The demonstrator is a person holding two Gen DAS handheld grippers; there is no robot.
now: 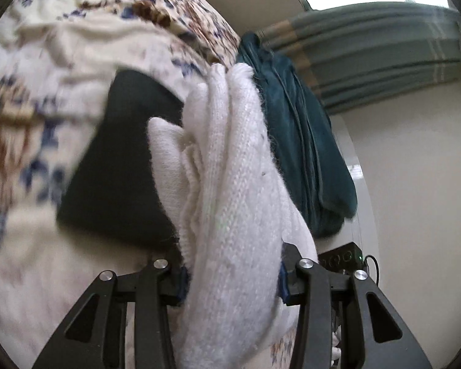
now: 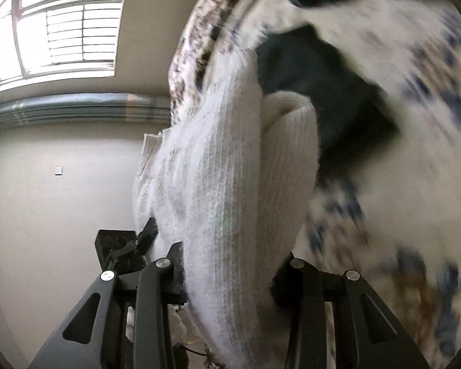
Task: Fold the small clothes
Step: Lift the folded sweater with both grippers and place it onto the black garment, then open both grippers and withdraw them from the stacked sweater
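Observation:
A white knitted garment (image 1: 230, 203) hangs bunched and lifted off the floral bedspread (image 1: 30, 98). My left gripper (image 1: 233, 279) is shut on one thick bundle of it, the knit filling the gap between the fingers. In the right wrist view the same white knit (image 2: 218, 190) runs up from my right gripper (image 2: 230, 279), which is shut on another part of it. A dark folded garment (image 1: 120, 166) lies flat on the bed beyond the knit, also visible as the dark garment (image 2: 325, 92). The fingertips of both grippers are hidden by the cloth.
A teal garment (image 1: 304, 141) lies at the bed's edge. A window (image 2: 61, 24) and a striped curtain (image 1: 368, 52) are behind. A black device (image 1: 344, 258) with a cable sits by the wall. The other gripper (image 2: 123, 246) shows at lower left.

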